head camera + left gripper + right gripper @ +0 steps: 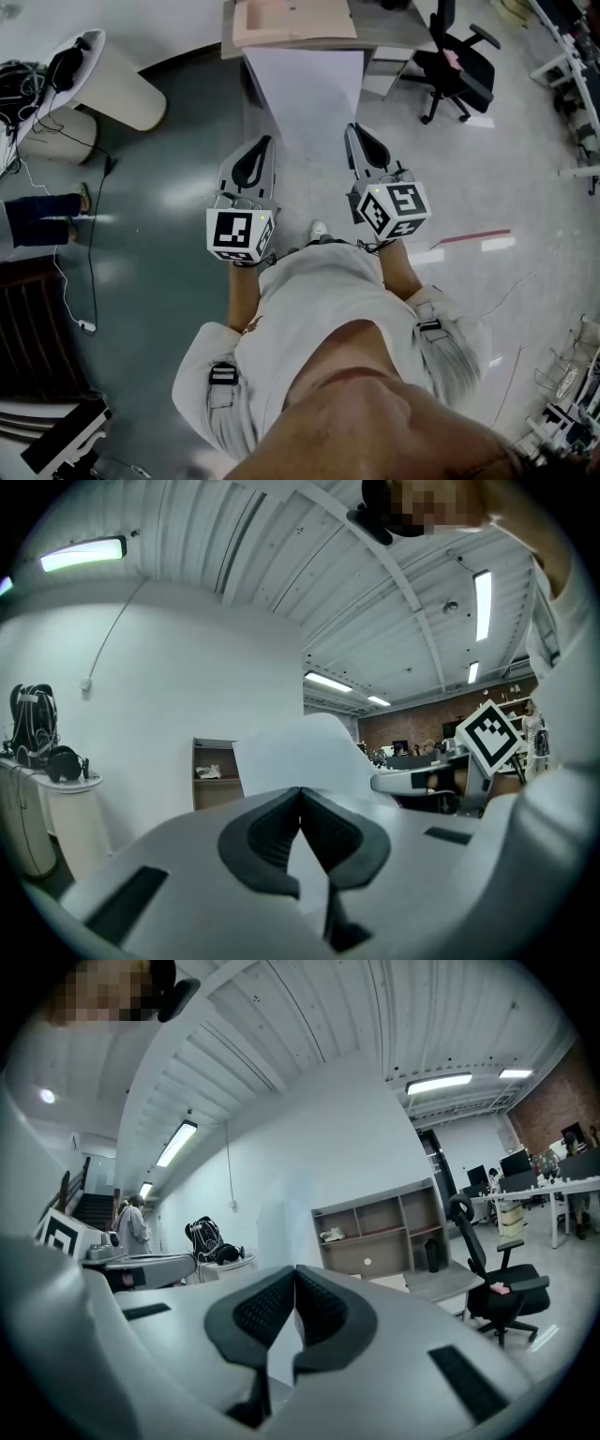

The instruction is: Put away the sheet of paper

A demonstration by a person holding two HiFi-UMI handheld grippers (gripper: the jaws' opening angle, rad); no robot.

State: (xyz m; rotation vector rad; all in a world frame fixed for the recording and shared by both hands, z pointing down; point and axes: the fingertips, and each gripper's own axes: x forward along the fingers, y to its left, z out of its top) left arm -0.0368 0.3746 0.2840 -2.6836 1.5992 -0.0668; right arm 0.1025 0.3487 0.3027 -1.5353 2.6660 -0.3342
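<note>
White sheet of paper (305,89), clamped by left gripper (264,142) and right gripper (355,130), is mid-carry; next it likely needs laying on the bench (380,30) ahead.

Left gripper (266,142) and right gripper (354,129): light grey moulded shells that taper to the tip, each with a black teardrop-shaped inset. Pads (265,836): black, finely ribbed. Each gripper carries a cube (241,234) with black-and-white square markers and a small green light at one corner. The person wears pale off-white clothing (309,291) with black buckles (222,373) on grey straps, and a white shoe (319,229).
</note>
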